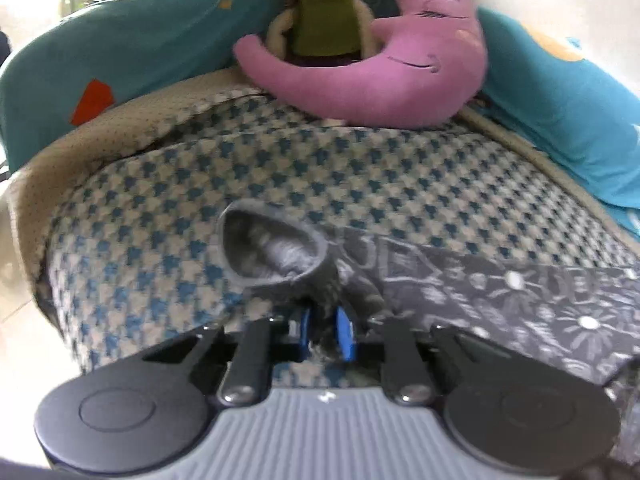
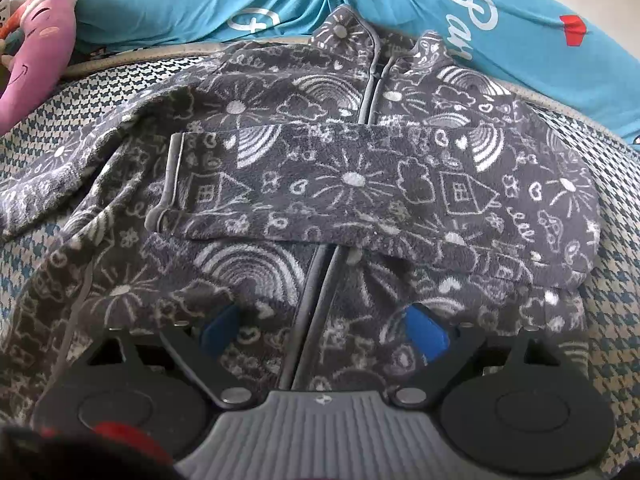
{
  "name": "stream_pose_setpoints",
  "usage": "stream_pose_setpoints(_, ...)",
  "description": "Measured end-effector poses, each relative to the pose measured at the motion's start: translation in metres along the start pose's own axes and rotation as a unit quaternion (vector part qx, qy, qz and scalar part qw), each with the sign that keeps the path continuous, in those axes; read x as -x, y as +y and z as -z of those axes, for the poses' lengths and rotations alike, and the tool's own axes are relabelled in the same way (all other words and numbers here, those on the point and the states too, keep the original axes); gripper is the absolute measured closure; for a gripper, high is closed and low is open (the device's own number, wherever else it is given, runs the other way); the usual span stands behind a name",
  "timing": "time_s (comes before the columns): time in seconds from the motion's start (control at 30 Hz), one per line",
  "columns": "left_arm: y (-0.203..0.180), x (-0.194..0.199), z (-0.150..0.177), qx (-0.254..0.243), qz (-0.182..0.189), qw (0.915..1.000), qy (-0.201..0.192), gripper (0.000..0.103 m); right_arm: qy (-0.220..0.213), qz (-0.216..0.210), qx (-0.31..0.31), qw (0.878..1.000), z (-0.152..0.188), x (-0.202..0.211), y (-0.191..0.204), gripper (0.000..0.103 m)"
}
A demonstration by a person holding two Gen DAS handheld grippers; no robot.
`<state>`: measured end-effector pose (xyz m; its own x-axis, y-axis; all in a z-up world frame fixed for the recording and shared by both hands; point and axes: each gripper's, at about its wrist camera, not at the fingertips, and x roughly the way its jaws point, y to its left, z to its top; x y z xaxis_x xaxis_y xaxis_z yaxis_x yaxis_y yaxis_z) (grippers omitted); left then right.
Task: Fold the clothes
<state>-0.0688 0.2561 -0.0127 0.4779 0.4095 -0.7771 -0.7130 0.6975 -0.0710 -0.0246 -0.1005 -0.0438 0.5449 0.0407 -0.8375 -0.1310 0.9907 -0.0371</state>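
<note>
Your left hand-held gripper (image 1: 325, 330) is clenched on the cuff of the dark grey fleece jacket with white doodle print (image 2: 320, 184), the open sleeve end (image 1: 272, 246) lifted just above the blue-and-cream houndstooth bed cover (image 1: 160, 240). Your right hand-held gripper (image 2: 324, 332) hangs released, its blue pads (image 2: 424, 334) spread either side of the jacket's zip (image 2: 310, 312), low over the hem. The jacket lies front-up on the bed, one sleeve folded across the chest, collar toward the teal printed pillows (image 2: 280, 0). A pink crescent-moon plush (image 1: 380, 64) and a cream doll in a green dress (image 1: 320, 12) lean at the head of the bed.
</note>
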Motion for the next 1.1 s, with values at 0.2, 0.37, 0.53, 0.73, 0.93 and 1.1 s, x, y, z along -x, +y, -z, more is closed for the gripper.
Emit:
stream_pose_setpoints(0.2, -0.043, 0.032, 0.013, -0.072, 0.091, 0.9930, -0.023, 0.090, -0.023, 0.000, -0.030, 0.999, -0.001, 0.008, -0.012, 0.013)
stream_pose_setpoints(0.37, -0.092, 0.062, 0.042, -0.175, 0.229, 0.9577, 0.009, 0.081, -0.063, -0.011, -0.048, 0.997, -0.004, 0.025, -0.026, 0.013)
stream_pose_setpoints(0.53, -0.111, 0.084, 0.058, -0.209, 0.254, 0.9439, -0.027, 0.017, -0.077, -0.020, -0.056, 0.995, -0.003, 0.030, -0.034, 0.013)
stream_pose_setpoints(0.73, -0.094, 0.086, 0.042, -0.151, 0.246, 0.9569, -0.030, 0.016, -0.098, -0.048, -0.045, 0.993, -0.002, 0.038, -0.031, 0.013)
stream_pose_setpoints(0.93, -0.073, 0.083, 0.018, -0.127, 0.202, 0.9699, -0.047, 0.014, -0.116, -0.105, -0.006, 0.988, -0.003, 0.043, -0.010, 0.022)
stream_pose_setpoints(1.1, -0.061, 0.071, -0.001, -0.120, 0.152, 0.9800, -0.046, 0.014, -0.123, -0.154, 0.048, 0.979, 0.000, 0.047, 0.022, 0.034)
